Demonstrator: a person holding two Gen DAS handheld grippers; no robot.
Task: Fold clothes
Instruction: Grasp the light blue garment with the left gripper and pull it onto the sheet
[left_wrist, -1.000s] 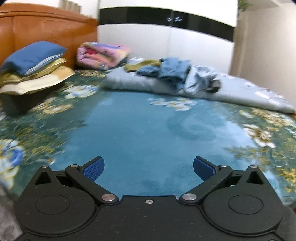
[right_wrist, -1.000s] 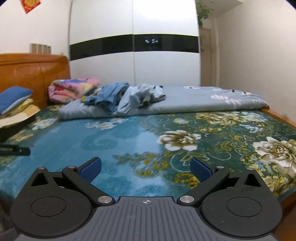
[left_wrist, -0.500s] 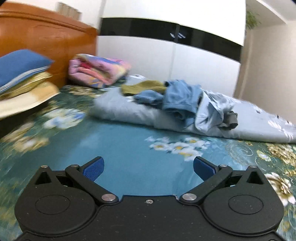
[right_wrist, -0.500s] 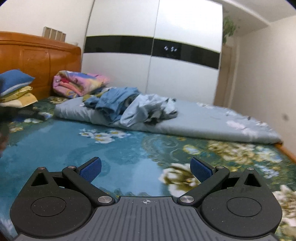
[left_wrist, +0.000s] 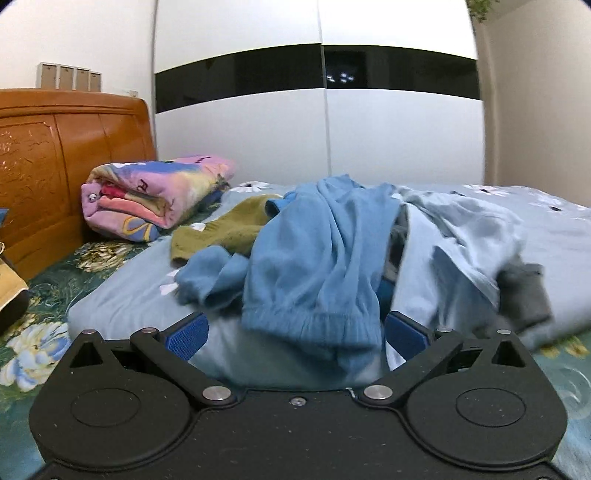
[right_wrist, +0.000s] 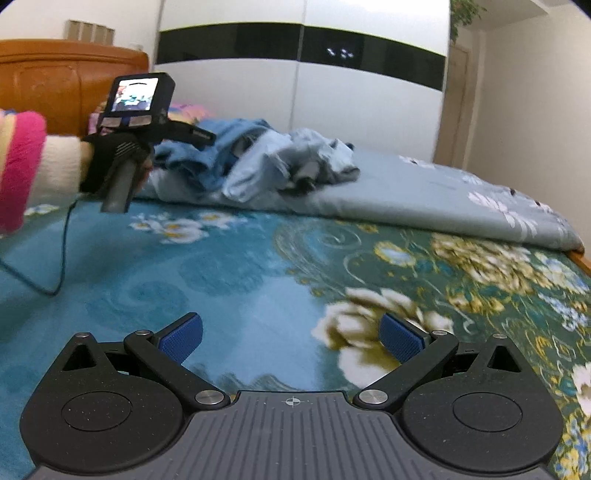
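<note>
A heap of clothes lies on a folded pale blue quilt (left_wrist: 122, 295) at the far side of the bed. It holds a mid-blue garment (left_wrist: 314, 258), a light blue garment (left_wrist: 461, 236), an olive-green piece (left_wrist: 225, 229) and a grey piece (left_wrist: 524, 295). My left gripper (left_wrist: 295, 334) is open, its blue pads either side of the mid-blue garment's ribbed hem, very close to it. My right gripper (right_wrist: 291, 338) is open and empty above the floral bedspread (right_wrist: 240, 280). In the right wrist view the heap (right_wrist: 258, 162) lies far ahead, and the left gripper's body (right_wrist: 136, 122) reaches it.
A rolled pink blanket (left_wrist: 155, 195) lies by the wooden headboard (left_wrist: 55, 166). A white wardrobe with a black band (left_wrist: 317, 110) stands behind the bed. The bed's right edge (right_wrist: 580, 258) shows in the right wrist view. A cable (right_wrist: 55, 266) hangs from the left gripper.
My left gripper has moved forward across the bed up to the clothes heap, staying open. My right gripper has moved forward a little and the left hand has come into its view.
</note>
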